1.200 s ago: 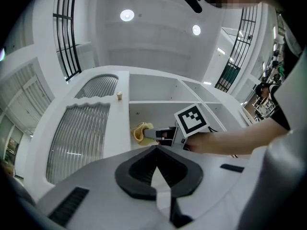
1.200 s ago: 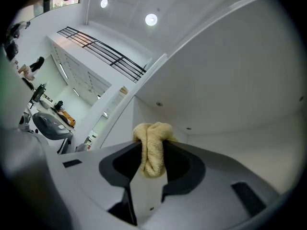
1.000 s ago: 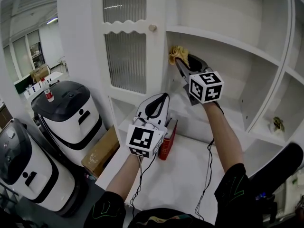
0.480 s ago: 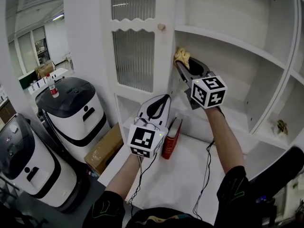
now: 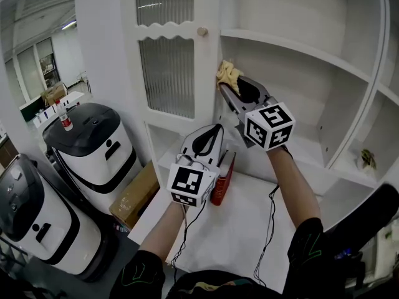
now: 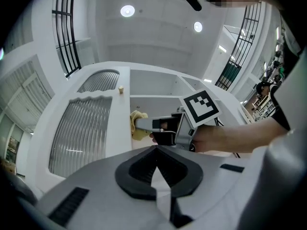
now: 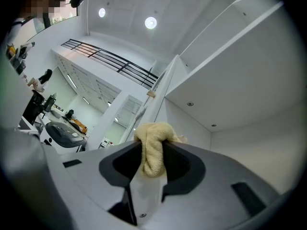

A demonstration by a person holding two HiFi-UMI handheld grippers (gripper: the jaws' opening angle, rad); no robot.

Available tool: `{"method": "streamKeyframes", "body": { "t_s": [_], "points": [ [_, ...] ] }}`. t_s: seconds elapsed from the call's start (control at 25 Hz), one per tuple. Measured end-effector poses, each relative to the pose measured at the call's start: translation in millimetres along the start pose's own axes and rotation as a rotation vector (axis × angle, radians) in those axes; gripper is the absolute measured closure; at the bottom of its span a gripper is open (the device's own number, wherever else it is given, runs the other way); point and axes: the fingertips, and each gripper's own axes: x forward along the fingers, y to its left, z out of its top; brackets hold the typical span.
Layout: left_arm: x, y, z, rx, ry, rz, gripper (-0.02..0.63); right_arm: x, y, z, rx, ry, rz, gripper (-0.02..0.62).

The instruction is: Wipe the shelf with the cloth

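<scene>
Moved the right hand-held gripper (image 5: 232,83) slightly left since half a second earlier, bringing the crumpled yellow terry cloth (image 5: 227,73) closer to the corner beside the white ribbed-glass cabinet door (image 5: 168,73). Kept the left hand-held gripper (image 5: 215,127) much where it was, low over the white counter (image 5: 249,229) and just beside an upright red box (image 5: 220,180).

Held the cloth (image 7: 153,152) pinched between the right jaws, with a wad bulging past the tips in the right gripper view. Kept the left hand-held gripper (image 6: 157,148) pressed together on nothing.

Carried the cloth high in the open compartment, just under the left end of the white upper shelf board (image 5: 293,50). Could not tell whether it touched the board or the side wall.

Judged the cloth light, soft and limp. Neither fragile nor slippery, but likely to bunch and drag under rubbing. Judged a gathered fold the best place to hold it, seated deep between the jaws with a pad left beyond the tips to meet the surface. Judged the present hold close to that.
</scene>
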Motion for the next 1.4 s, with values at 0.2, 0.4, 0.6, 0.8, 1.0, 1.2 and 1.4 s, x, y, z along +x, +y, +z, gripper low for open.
{"method": "streamKeyframes", "body": {
  "t_s": [0.2, 0.4, 0.6, 0.8, 1.0, 1.2, 1.4],
  "points": [
    [1.6, -4.1, -6.1, -0.014, 0.006, -0.008, 0.607, -6.2, 12.5, 0.4, -0.029, -0.002, 0.028, 0.463],
    [4.7, -6.0, -10.3, -0.021, 0.011, -0.012, 0.607, -16.2, 26.6, 5.8, -0.038, -0.020, 0.101, 0.463],
    [6.4, -5.6, -11.8, -0.029, 0.004, -0.010, 0.607, -31.6, 29.6, 17.3, -0.014, -0.069, 0.162, 0.463],
    [6.3, -4.9, -21.8, -0.051, 0.018, -0.013, 0.607, -40.2, 16.5, 2.8, 0.045, -0.048, 0.078, 0.463],
    [3.9, -3.7, -26.4, -0.067, 0.016, -0.006, 0.607, -35.5, -7.5, -31.9, -0.039, 0.120, -0.016, 0.463],
    [-0.2, 1.2, -32.7, -0.080, 0.023, 0.002, 0.607, -27.8, -29.5, -61.9, -0.050, 0.285, -0.080, 0.463],
    [-3.1, 4.2, -34.5, -0.083, 0.026, 0.006, 0.607, -15.1, -38.7, -93.0, -0.083, 0.446, -0.096, 0.463]
  ]
}}
